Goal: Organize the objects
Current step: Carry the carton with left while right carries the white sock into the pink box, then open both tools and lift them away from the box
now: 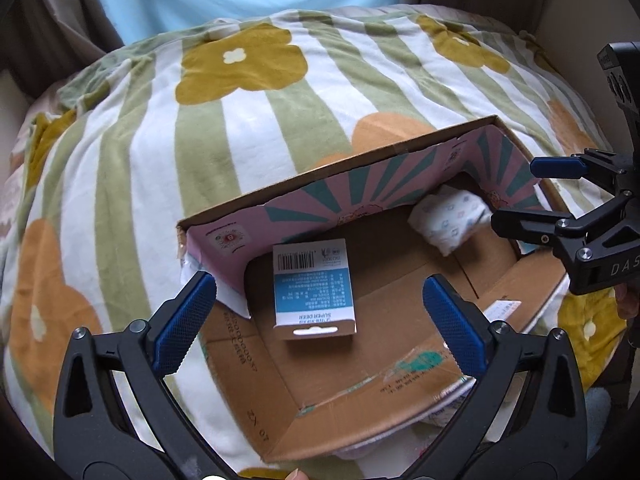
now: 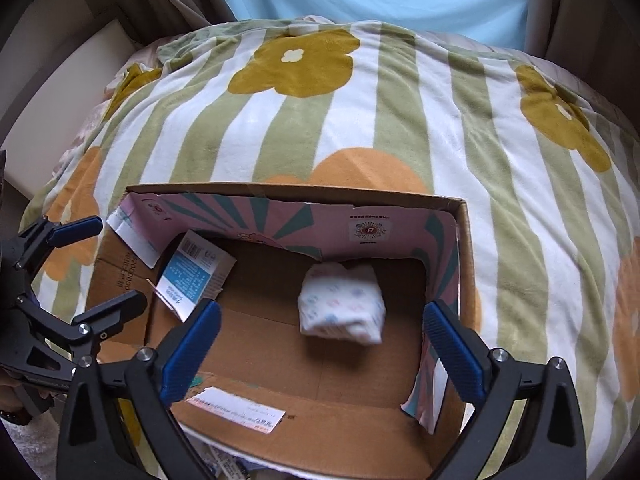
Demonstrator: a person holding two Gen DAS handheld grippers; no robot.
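Both sets of jaws stand wide apart and hold nothing: the left gripper [image 1: 320, 322] hovers over the near rim of the cardboard box [image 1: 400, 368], and the right gripper [image 2: 322, 350] hangs above the same box from its other side. One striped blanket [image 2: 400, 120], green and white with mustard and orange flowers, lies under everything. One open brown box sits on it, its inner flaps printed pink with teal rays. Inside lie two things: one white-and-blue carton [image 1: 312, 288] with a barcode, lying flat toward the box's 10 o'clock corner in the right wrist view, and one smaller white folded bundle [image 2: 340, 304] with pastel prints, near the far wall at 12 o'clock.
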